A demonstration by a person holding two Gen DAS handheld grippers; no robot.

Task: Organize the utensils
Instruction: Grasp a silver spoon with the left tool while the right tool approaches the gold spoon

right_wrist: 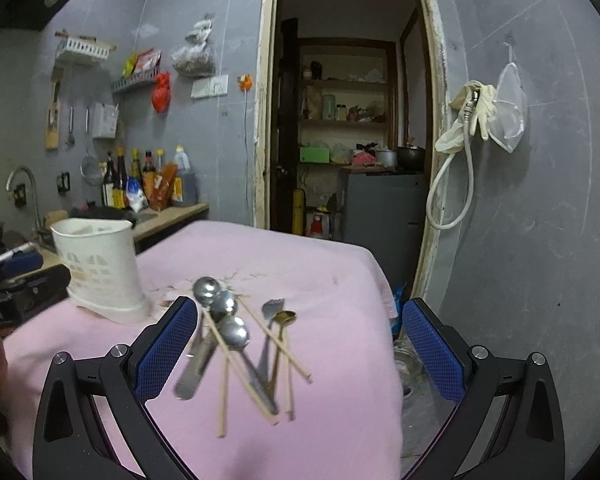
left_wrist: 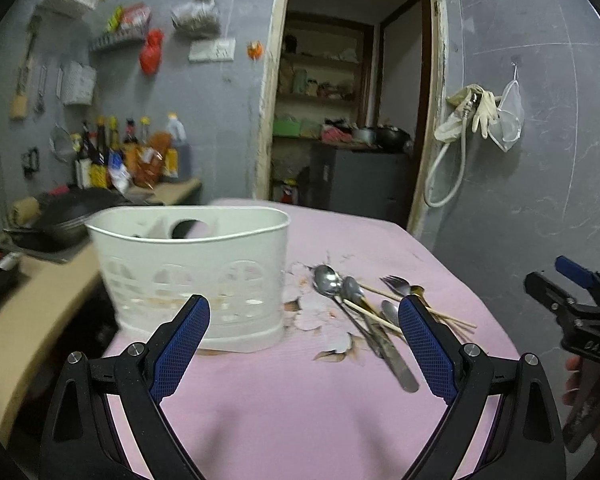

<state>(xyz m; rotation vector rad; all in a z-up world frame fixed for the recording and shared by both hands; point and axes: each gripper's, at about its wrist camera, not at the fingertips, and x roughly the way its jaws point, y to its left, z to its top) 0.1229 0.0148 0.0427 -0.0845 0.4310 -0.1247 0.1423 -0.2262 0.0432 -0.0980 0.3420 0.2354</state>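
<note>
Both claws were released and empty: left gripper [left_wrist: 304, 320], right gripper [right_wrist: 300, 320]. Spoons [right_wrist: 232, 334], fork [right_wrist: 270, 310] and chopsticks [right_wrist: 224, 384] lay heaped right of the white utensil caddy [left_wrist: 192, 276] on the pink tablecloth [left_wrist: 300, 420].

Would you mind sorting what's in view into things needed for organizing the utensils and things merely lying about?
For the job: spoons, fork, chopsticks, white utensil holder.

Just lying about: sauce bottles, rubber gloves, hose, wok.
</note>
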